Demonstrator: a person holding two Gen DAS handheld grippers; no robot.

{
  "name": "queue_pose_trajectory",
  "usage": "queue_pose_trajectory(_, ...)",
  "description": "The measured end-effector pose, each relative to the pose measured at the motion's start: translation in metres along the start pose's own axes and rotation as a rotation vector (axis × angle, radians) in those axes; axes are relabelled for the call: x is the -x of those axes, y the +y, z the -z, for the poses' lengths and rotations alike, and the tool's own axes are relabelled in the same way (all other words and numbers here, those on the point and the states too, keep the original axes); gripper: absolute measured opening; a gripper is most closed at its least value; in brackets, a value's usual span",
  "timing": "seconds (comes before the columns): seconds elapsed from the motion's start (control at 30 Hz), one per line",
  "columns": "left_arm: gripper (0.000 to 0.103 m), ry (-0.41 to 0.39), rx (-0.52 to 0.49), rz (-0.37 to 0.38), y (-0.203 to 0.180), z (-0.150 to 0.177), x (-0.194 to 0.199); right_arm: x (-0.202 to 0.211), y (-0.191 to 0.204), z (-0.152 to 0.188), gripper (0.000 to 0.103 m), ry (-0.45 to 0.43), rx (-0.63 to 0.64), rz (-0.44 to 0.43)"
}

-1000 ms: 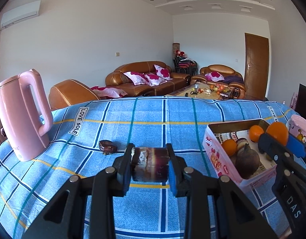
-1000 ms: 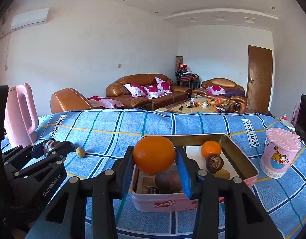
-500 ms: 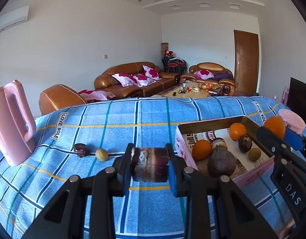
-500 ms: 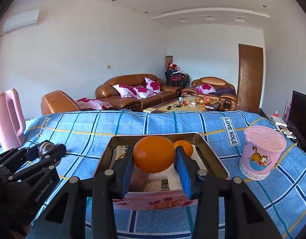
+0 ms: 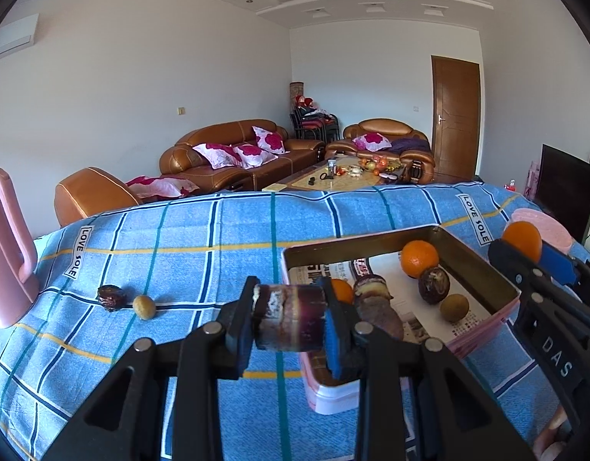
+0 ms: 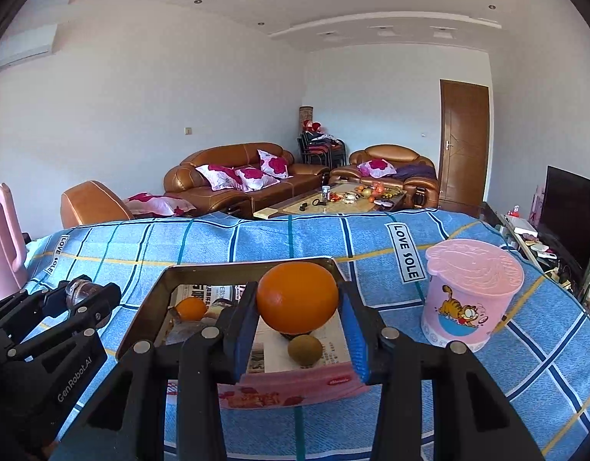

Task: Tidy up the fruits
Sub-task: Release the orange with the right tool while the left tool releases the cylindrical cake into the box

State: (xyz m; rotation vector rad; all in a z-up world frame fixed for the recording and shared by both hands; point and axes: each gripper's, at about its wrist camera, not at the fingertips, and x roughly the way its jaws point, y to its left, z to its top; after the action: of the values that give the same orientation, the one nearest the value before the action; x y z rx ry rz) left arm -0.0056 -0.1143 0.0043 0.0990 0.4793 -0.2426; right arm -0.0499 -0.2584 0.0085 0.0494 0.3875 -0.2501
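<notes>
I see fruit in the pink box (image 5: 483,330), and above it my left tool (image 5: 289,320) squeezes a purple cane piece (image 5: 291,317) while my right tool (image 6: 296,317) squeezes an orange (image 6: 296,297).

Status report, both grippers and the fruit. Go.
Left gripper shut on sugarcane piece. Right gripper shut on orange, over the tin. Nothing in the way.
</notes>
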Motion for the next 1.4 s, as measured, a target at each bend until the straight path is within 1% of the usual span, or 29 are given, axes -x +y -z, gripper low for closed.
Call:
queue_pose_trajectory(0.2, 0.032, 0.023, -0.004, 0.048, -0.021, -0.004, -0.011, -0.005, -0.016, -0.001, 0.044, 0.018, -0.039, 0.036)
queue_pose_trajectory(0.33, 0.032, 0.044, -0.007, 0.075, -0.034, -0.008, -0.021, -0.012, -0.02, -0.004, 0.044, 0.03, -0.044, 0.055)
queue_pose_trajectory(0.5, 0.032, 0.095, -0.006, 0.094, -0.042, -0.012, -0.037, -0.022, -0.018, -0.008, 0.044, 0.044, -0.035, 0.057)
queue_pose_trajectory(0.6, 0.032, 0.099, -0.003, 0.102, -0.044, -0.013, -0.04, -0.032, -0.016, -0.011, 0.044, 0.069, -0.025, 0.045)
queue_pose_trajectory(0.7, 0.032, 0.099, 0.005, 0.11, -0.042, -0.013, -0.043, -0.043, -0.016, -0.011, 0.044, 0.1, -0.032, 0.018)
queue_pose_trajectory(0.83, 0.032, 0.107, 0.024, 0.115, -0.038, -0.014, -0.048, -0.06, -0.016, -0.011, 0.044, 0.169, -0.052, -0.069)
queue_pose_trajectory(1.13, 0.032, 0.121, 0.074, 0.124, -0.027, -0.017, -0.057, -0.088, -0.021, -0.004, 0.044, 0.298, -0.107, -0.221)
queue_pose_trajectory(1.2, 0.032, 0.12, 0.08, 0.123, -0.026, -0.017, -0.057, -0.089, -0.021, -0.004, 0.044, 0.299, -0.114, -0.245)
queue_pose_trajectory(1.3, 0.032, 0.119, 0.082, 0.126, -0.025, -0.017, -0.057, -0.088, -0.021, -0.003, 0.045, 0.293, -0.119, -0.257)
queue_pose_trajectory(1.4, 0.032, 0.114, 0.076, 0.125, -0.026, -0.017, -0.055, -0.08, -0.026, -0.004, 0.046, 0.25, -0.156, -0.293)
